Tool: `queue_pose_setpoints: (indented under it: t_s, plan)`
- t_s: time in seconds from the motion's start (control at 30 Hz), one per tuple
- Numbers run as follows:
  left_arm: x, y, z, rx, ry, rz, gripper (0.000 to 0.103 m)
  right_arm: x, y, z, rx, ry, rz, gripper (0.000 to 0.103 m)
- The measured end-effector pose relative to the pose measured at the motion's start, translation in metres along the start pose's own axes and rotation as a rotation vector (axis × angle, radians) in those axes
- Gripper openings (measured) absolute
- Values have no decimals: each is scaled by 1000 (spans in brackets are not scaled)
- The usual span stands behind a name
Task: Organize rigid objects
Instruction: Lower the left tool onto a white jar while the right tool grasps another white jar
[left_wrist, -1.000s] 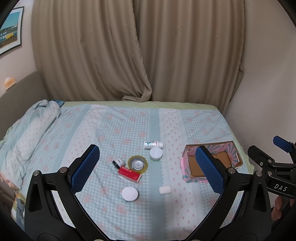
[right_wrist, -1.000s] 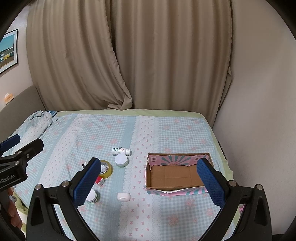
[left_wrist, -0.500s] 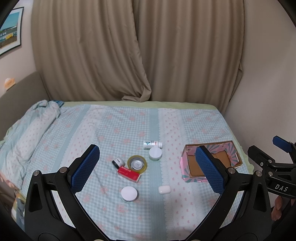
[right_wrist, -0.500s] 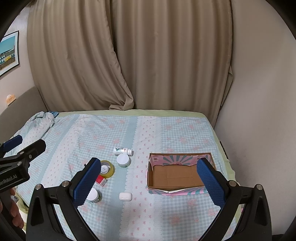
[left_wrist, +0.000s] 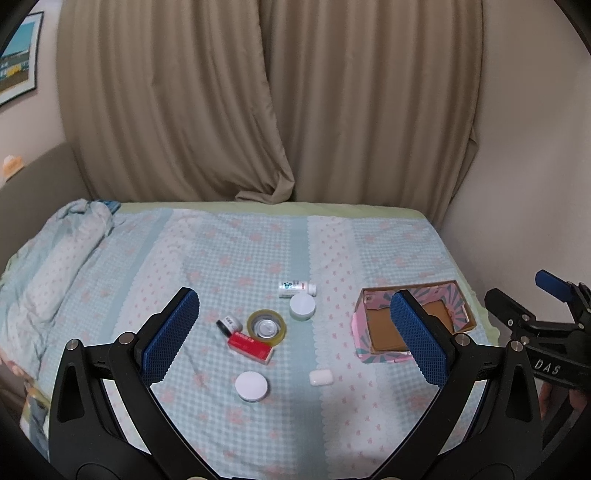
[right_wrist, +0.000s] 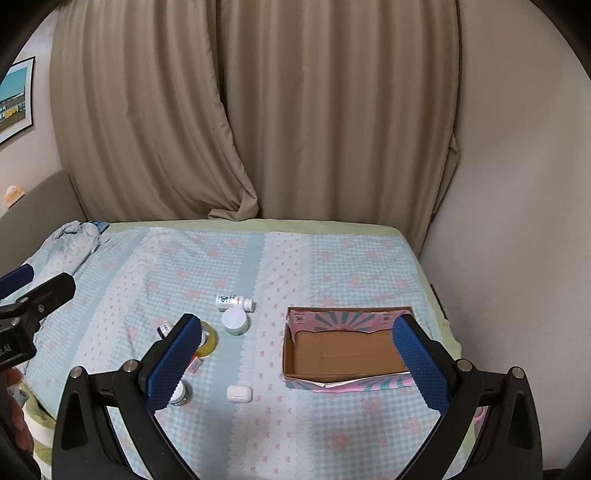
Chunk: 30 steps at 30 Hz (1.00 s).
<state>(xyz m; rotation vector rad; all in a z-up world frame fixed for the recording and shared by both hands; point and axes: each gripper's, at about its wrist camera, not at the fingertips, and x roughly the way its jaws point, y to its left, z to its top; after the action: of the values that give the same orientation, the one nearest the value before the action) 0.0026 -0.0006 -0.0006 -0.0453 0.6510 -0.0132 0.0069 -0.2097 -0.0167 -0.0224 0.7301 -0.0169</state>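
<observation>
- Left wrist view: left hand-held gripper (left_wrist: 293, 332) spread apart, holding nothing; mid-bed (left_wrist: 388, 251) lie 2 white jars (left_wrist: 251, 385), 1 bottle (left_wrist: 296, 288), 1 tape roll (left_wrist: 266, 326), 1 red box (left_wrist: 250, 343), 1 earbud case (left_wrist: 320, 377).
- Right wrist view: right hand-held gripper (right_wrist: 295, 363) likewise apart; 1 empty cardboard box (right_wrist: 345, 354) near the bed's right edge.

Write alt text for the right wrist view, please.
Open tongs hover above a bed with an empty cardboard box on the right. Left of it lie a white case, a jar, a bottle and tape.
</observation>
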Motion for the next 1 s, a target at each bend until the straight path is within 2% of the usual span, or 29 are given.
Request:
queue_pose_setpoints:
  t_s: [0.2, 0.47, 0.8, 1.0]
  plan:
    - [0, 14, -8, 21, 19, 51, 102, 14, -1, -1, 2, 36, 129, 103]
    - [37, 61, -19, 6, 102, 82, 102, 48, 20, -7, 25, 99, 154, 103]
    - [116, 140, -18, 20, 227, 1, 102, 95, 76, -1, 91, 178, 125, 103]
    - [177, 169, -29, 86, 317, -77, 102, 142, 104, 0, 132, 231, 55, 103]
